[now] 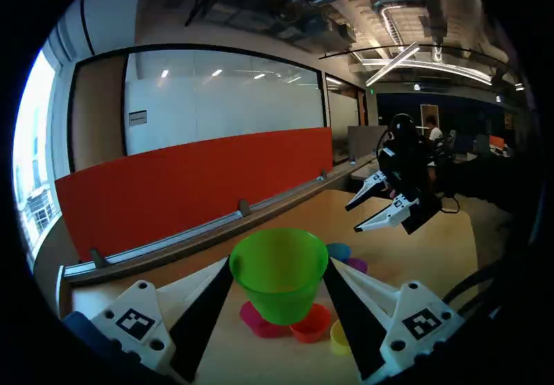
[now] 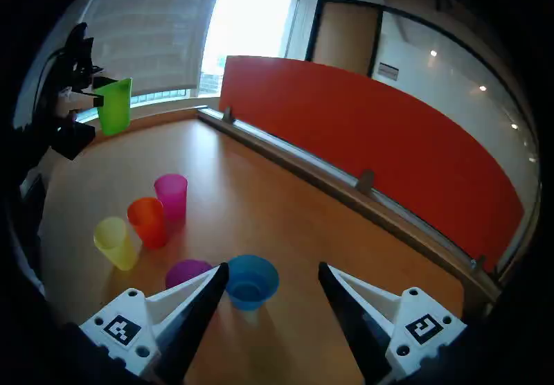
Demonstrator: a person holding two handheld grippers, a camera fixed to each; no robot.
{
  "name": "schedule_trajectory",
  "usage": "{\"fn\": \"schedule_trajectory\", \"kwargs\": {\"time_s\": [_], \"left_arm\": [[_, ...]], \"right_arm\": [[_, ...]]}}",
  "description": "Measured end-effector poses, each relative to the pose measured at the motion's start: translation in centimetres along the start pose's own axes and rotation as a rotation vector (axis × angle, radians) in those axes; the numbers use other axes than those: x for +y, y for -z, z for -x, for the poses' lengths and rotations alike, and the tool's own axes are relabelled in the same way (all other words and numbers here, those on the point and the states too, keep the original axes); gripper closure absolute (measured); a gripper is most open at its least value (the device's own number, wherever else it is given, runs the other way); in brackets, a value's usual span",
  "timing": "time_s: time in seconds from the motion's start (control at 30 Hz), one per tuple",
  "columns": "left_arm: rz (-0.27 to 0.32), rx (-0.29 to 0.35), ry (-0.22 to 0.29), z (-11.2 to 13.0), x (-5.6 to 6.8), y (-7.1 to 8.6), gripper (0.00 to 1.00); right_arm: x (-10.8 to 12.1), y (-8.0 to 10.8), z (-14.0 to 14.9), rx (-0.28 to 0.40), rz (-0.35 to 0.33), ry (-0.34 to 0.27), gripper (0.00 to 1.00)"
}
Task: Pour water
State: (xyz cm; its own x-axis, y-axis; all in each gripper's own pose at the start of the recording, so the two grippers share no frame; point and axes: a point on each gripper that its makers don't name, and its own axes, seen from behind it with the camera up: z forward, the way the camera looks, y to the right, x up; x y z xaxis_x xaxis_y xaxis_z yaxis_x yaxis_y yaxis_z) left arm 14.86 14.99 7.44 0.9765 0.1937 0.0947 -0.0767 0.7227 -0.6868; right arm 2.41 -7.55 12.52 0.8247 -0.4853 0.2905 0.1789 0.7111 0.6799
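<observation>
My left gripper [image 1: 278,278] is shut on a green cup [image 1: 279,274], which it holds upright above the wooden table [image 1: 415,246]. Seen from the right gripper view, the same green cup [image 2: 115,105] hangs at the upper left, held by the left gripper [image 2: 93,97]. My right gripper [image 2: 272,269] is open. A blue cup [image 2: 251,281] stands on the table beyond its fingertips, nearer the left finger and untouched. In the left gripper view the right gripper [image 1: 354,217] hovers open above the blue cup [image 1: 338,251].
A purple cup [image 2: 185,272], a yellow cup [image 2: 116,243], an orange cup [image 2: 147,221] and a pink cup [image 2: 172,197] stand grouped on the table [image 2: 277,198]. An orange partition [image 2: 374,129] with a rail runs along the table's far edge. A bright window [image 2: 249,25] lies beyond.
</observation>
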Motion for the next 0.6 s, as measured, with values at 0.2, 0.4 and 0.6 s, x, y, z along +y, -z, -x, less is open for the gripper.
{"fn": "schedule_trajectory", "kwargs": {"time_s": [0.2,0.4,0.6], "left_arm": [[-0.005,-0.008,-0.003,0.3,-0.3,0.1,0.11],[-0.003,-0.019,-0.008,0.8,-0.2,-0.1,0.11],[-0.003,-0.026,-0.011,1.0,-0.4,-0.2,0.11]], "right_arm": [[0.0,-0.5,0.0,-0.011,-0.012,0.005,0.0],[-0.2,-1.3,0.9,-0.035,-0.024,0.005,0.0],[-0.7,-2.1,2.2,-0.074,-0.045,0.014,0.0]]}}
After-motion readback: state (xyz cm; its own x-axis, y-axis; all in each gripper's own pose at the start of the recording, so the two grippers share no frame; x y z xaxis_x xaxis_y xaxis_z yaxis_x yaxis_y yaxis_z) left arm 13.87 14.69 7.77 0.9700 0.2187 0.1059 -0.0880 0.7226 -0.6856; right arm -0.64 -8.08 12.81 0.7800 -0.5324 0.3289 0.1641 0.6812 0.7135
